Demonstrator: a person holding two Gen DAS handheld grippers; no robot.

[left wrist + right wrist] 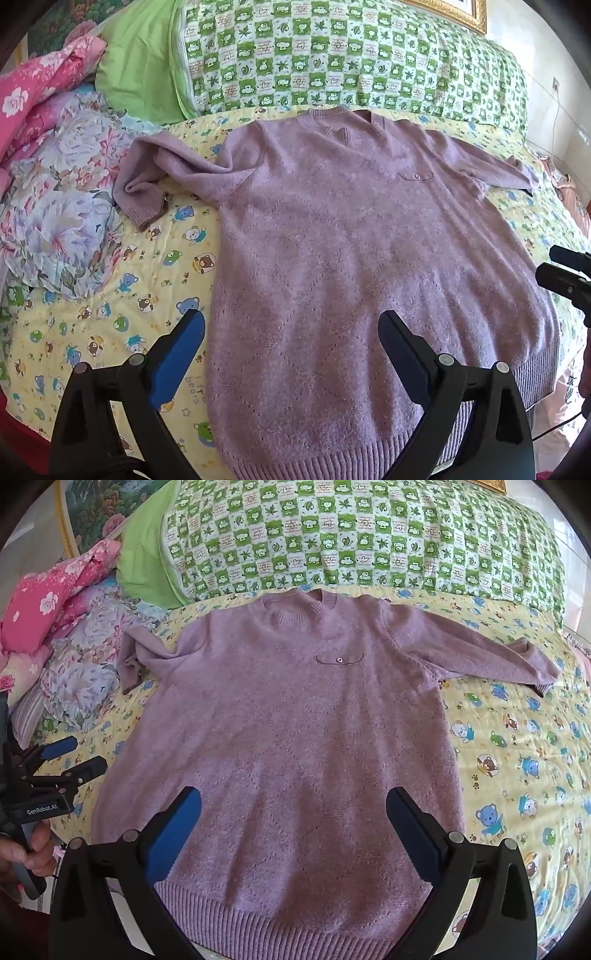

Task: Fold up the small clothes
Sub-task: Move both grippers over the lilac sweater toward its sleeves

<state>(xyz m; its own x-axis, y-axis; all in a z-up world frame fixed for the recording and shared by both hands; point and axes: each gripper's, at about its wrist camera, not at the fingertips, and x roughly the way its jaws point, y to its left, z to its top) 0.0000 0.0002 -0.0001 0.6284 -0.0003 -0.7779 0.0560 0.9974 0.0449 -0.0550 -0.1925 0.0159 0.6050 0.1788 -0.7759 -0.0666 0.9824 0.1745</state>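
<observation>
A lilac knitted sweater [351, 240] [295, 720] lies spread flat, front up, on a yellow bear-print bed sheet [110, 314] [517, 757], collar toward the pillow. Its left sleeve [159, 173] is bunched and bent back; its right sleeve [480, 653] stretches out sideways. My left gripper [291, 325] hovers open above the sweater's lower left edge, nothing between its blue pads. My right gripper [293, 801] hangs open over the lower middle of the sweater, above the ribbed hem [288, 919]. Each gripper shows at the other view's edge: the right one [565, 273], the left one [74, 757] held by a hand [33, 849].
A green checked pillow [332, 55] [351, 535] lies along the head of the bed. Floral and pink quilts [62, 203] [74, 664] are piled at the left. A gold picture frame [461, 11] hangs on the wall behind.
</observation>
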